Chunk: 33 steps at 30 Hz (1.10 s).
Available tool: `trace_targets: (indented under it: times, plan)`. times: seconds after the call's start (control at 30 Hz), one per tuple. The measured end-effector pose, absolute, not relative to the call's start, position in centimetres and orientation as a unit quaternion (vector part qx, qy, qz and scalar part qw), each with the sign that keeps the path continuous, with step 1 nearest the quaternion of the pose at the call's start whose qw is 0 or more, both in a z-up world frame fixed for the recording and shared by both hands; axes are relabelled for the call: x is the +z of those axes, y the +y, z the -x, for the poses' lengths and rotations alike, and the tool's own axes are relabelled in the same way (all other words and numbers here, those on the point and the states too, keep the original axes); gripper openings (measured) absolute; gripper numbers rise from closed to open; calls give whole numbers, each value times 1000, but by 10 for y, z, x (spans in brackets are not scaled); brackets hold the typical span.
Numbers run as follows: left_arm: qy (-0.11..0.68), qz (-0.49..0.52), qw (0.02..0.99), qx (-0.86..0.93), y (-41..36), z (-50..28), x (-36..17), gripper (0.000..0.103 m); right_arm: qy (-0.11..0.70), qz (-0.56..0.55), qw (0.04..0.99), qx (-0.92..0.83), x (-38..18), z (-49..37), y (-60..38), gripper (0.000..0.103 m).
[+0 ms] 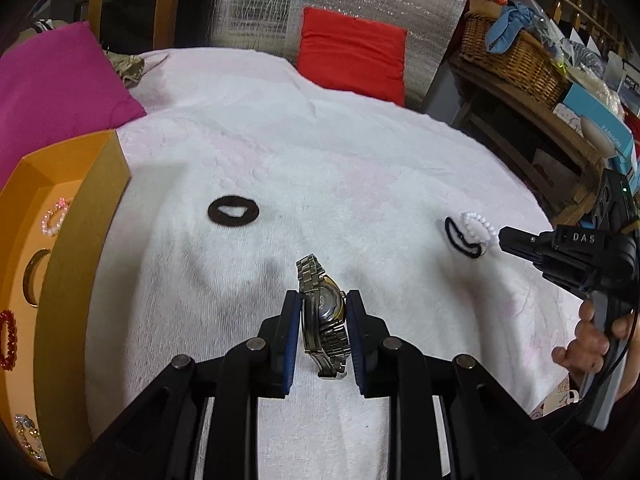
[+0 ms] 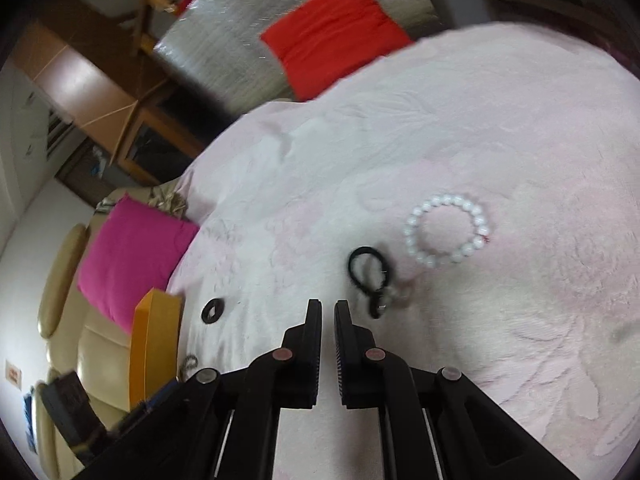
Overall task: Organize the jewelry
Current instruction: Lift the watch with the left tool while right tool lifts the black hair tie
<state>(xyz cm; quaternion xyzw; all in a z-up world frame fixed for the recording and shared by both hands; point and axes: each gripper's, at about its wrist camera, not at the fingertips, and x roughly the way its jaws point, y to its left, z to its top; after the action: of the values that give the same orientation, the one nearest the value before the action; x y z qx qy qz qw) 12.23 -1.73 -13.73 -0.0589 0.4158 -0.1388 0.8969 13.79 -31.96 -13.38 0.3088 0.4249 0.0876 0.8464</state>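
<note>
Gripping the metal watch [image 1: 323,312] between its blue pads, the left tool [image 1: 324,300] holds it above the white blanket's near edge. Right tool [image 2: 328,308], pinched empty, hovers beside the black hair tie [image 2: 366,276] and white bead bracelet [image 2: 446,232].

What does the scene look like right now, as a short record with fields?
left claw: shut on watch
right claw: shut, nothing held
on blanket: black ring, black hair tie, white bead bracelet
box: at left, holds red bracelet and other bracelets
left to sort: the three pieces on the blanket, plus the watch
</note>
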Motion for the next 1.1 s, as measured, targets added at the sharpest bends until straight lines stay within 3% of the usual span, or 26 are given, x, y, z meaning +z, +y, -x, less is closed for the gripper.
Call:
trace_targets:
  times: [0.23,0.3,0.33,0.37,0.5,0.57,0.63,0.73,1.1]
  plan:
    - [421,48,895,-143,-27,-129,-142,24,450,-322,831,62,-153,-160,-321,19]
    - [420,45,894,-148,-29,-129,-142,24,447,-310,838,42,-150,-161,-319,43]
    - [419,43,894,-150,-30,-129,-142,24,444,-310,840,37,-150,-160,-318,63]
    - [419,42,894,-150,-30,-129,-142,24,441,-310,842,32,-149,-159,-318,64]
    - [418,45,895,-151,-27,-129,-142,24,451,-286,845,11,-154,-165,-313,60]
    - [418,44,895,-151,-27,-129,-141,24,462,-290,838,6,-163,-171,-314,39]
    - [419,43,894,-153,-28,-128,-142,24,454,-276,847,-2,-163,-175,-312,35]
    - [418,41,895,-152,-28,-128,-142,24,449,-228,864,-15,-163,-179,-300,12]
    - [392,38,907,-147,-26,-122,-132,24,346,11,938,-19,-112,-137,-226,10]
